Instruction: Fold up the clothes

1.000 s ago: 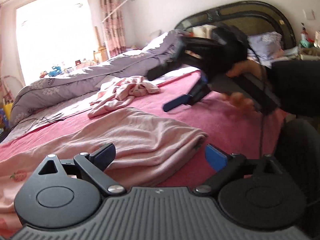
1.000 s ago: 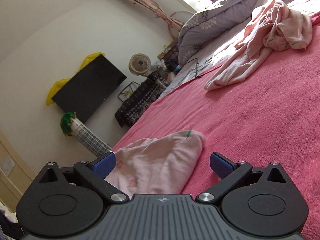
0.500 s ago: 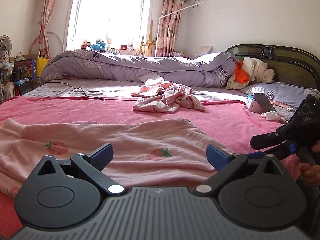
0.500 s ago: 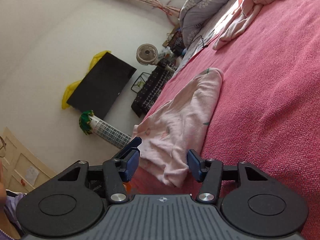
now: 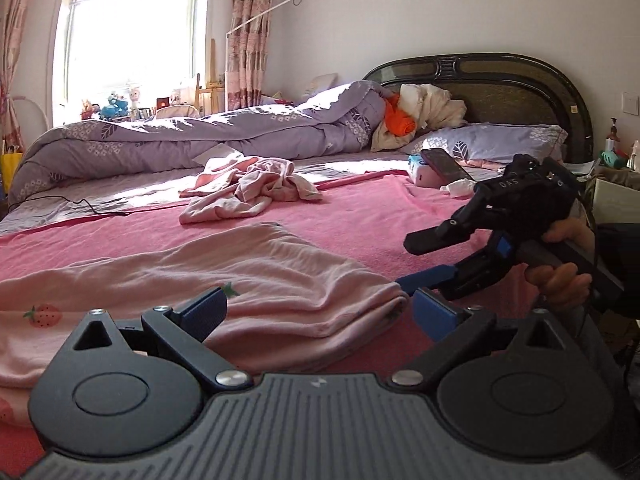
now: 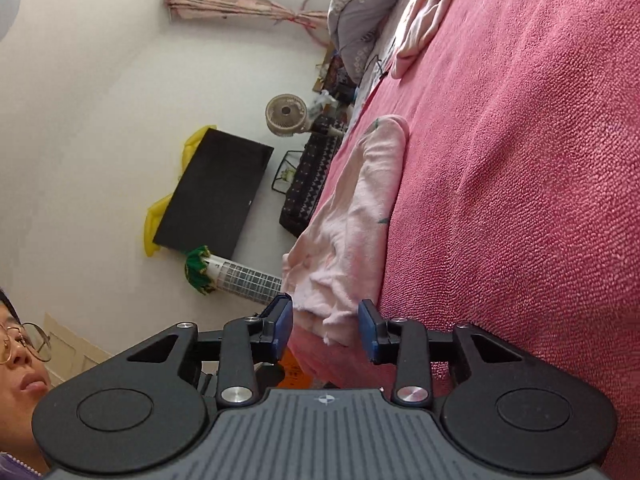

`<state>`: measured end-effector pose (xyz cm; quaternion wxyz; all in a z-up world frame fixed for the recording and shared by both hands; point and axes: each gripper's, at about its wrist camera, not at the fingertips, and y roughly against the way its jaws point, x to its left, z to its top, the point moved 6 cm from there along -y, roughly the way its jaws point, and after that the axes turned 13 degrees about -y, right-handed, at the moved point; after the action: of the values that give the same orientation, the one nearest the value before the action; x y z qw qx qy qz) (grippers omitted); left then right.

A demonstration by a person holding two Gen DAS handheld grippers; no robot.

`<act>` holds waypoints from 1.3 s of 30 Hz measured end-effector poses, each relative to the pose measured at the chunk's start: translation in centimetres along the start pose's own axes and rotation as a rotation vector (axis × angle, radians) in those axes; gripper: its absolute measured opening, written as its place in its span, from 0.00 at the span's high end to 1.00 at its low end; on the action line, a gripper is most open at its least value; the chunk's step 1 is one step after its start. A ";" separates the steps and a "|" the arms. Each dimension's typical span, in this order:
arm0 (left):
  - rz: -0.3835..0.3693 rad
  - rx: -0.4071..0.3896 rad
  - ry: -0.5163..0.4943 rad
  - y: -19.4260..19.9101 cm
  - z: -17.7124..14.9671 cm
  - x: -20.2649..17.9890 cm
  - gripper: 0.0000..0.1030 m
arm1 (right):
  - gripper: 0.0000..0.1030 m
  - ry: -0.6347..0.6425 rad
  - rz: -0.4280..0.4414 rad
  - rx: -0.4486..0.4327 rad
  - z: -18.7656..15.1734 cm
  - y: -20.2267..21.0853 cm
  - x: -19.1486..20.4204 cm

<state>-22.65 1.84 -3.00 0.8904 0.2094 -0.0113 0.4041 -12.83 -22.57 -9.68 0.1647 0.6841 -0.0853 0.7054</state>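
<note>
A folded pale pink garment with strawberry prints [image 5: 224,280] lies on the pink bed cover [image 5: 360,216]. My left gripper [image 5: 320,308] is open, low over its near right corner, fingers either side of the fold. My right gripper [image 6: 326,328] is partly open, tipped on its side, with the garment's near corner [image 6: 340,264] between its blue pads, not pinched. The right gripper also shows in the left wrist view [image 5: 424,256], just right of the garment's corner. A second crumpled pink garment [image 5: 252,188] lies farther back.
A rolled purple duvet [image 5: 200,140] lies along the far side of the bed. A pillow [image 5: 492,140], a phone and a small box [image 5: 432,164] sit near the dark headboard. A fan [image 6: 286,114], a black panel and a floor heater stand beyond the bed's foot.
My right gripper has come down to the garment's right corner, rolled further sideways and narrowed its jaws around the cloth edge. My left gripper has dropped closer to the same corner.
</note>
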 end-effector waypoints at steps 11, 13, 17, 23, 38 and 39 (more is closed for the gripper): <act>-0.048 0.003 -0.085 0.6 0.8 -3.2 0.03 | 0.55 -0.028 -0.098 -0.041 2.0 -1.0 0.8; -0.060 0.006 -0.082 0.6 0.7 -3.2 0.03 | 0.56 -0.091 -0.078 -0.084 2.9 -0.2 0.0; -0.032 0.025 -0.076 0.2 0.5 -3.2 0.03 | 0.56 -0.020 -0.194 -0.064 2.8 -2.1 0.4; 0.004 0.017 -0.057 0.8 0.5 -2.0 0.03 | 0.54 0.021 -0.278 0.000 0.3 -4.6 1.4; 0.305 0.010 -0.495 -5.2 0.9 -6.0 0.26 | 0.80 -0.113 -0.177 -0.007 1.2 -4.5 2.4; 0.313 0.004 -0.493 -5.3 0.9 -6.0 0.30 | 0.80 -0.112 -0.176 -0.006 1.3 -4.4 2.4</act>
<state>-22.74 -5.89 -5.25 0.7872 0.2988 -0.2587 0.4733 -10.07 -18.61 -7.67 0.2229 0.7269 -0.0359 0.6485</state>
